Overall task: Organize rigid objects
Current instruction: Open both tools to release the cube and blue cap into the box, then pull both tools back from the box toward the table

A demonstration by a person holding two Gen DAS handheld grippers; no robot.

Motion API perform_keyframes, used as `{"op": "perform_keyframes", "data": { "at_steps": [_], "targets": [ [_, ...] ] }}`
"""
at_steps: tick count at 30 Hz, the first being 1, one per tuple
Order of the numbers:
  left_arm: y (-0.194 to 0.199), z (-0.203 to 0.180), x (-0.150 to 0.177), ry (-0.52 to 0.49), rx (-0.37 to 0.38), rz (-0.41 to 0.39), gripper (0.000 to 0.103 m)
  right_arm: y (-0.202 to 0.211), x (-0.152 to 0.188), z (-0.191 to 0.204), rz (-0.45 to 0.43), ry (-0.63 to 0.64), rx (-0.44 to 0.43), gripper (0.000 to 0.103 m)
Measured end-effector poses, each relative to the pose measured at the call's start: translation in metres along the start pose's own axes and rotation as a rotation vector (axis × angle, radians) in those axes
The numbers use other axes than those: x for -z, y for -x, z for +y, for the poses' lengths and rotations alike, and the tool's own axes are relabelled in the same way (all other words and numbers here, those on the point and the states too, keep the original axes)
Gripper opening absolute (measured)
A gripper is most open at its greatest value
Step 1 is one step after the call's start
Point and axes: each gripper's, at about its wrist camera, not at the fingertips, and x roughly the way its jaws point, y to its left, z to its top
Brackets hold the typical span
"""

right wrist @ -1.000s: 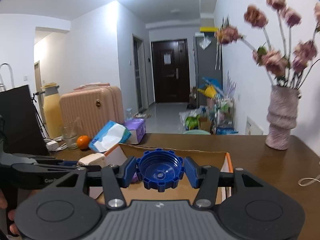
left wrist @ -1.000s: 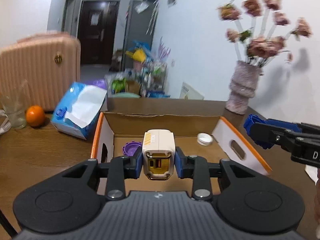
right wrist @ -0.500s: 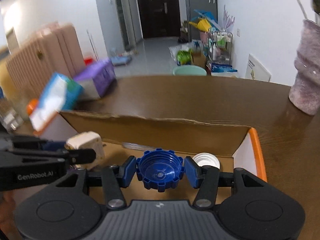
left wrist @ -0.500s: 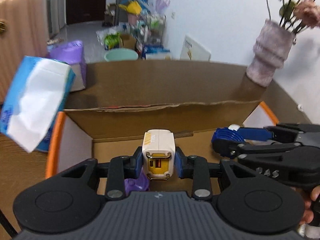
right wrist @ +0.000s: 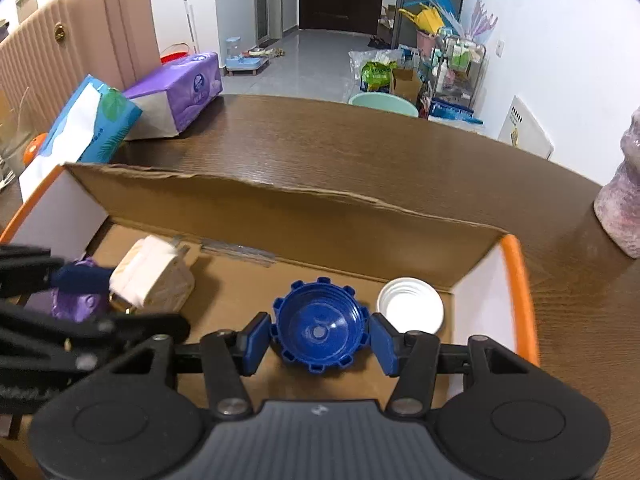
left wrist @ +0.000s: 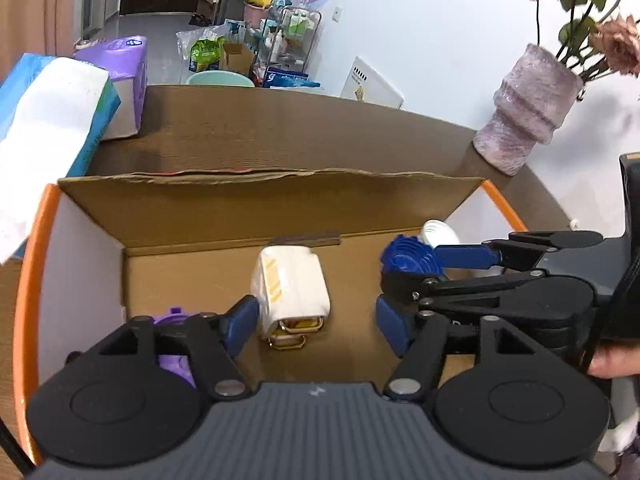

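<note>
An open cardboard box (left wrist: 264, 196) with orange edges lies on the wooden table. My left gripper (left wrist: 316, 326) is open inside it; the white charger plug (left wrist: 290, 286) lies loose on the box floor between its fingers, tilted. A purple cap (left wrist: 176, 360) lies at the box's left, partly hidden. My right gripper (right wrist: 319, 342) is just open, its pads a little apart from the blue ribbed cap (right wrist: 319, 330) between them. A white cap (right wrist: 410, 305) lies in the right corner. The right gripper also shows in the left wrist view (left wrist: 394, 288).
A blue tissue pack (right wrist: 86, 128) and a purple tissue pack (right wrist: 180, 94) lie left beyond the box. A grey-pink vase (left wrist: 528, 108) with flowers stands at the back right. A pink suitcase (right wrist: 80, 48) stands at the left. An orange (right wrist: 32, 148) lies by the blue pack.
Both grippers moved down into the box. My left gripper opened and let go of the charger plug, which tipped onto the box floor. My right gripper's fingers parted slightly from the blue cap.
</note>
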Motion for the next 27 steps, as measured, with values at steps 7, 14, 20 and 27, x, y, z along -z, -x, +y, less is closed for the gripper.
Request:
{"op": "perform_keyframes", "data": {
  "at_steps": [7,14,20,27],
  "targets": [
    [0.050,-0.030,-0.001,-0.138,-0.094,-0.163,0.082,0.042,-0.004,0.004,-0.038,0.025,0.024,0.056],
    [0.128,-0.058,-0.001,-0.135,-0.169,-0.233,0.084,0.121,-0.002,0.005,-0.119,0.015,0.041,0.060],
    [0.206,-0.085,0.025,-0.157,-0.236,-0.351,0.096,0.204,0.017,0.018,-0.242,0.024,0.045,0.064],
    [0.275,-0.118,0.073,-0.168,-0.275,-0.508,0.103,0.298,0.062,0.038,-0.435,0.060,0.055,0.076]
  ]
}}
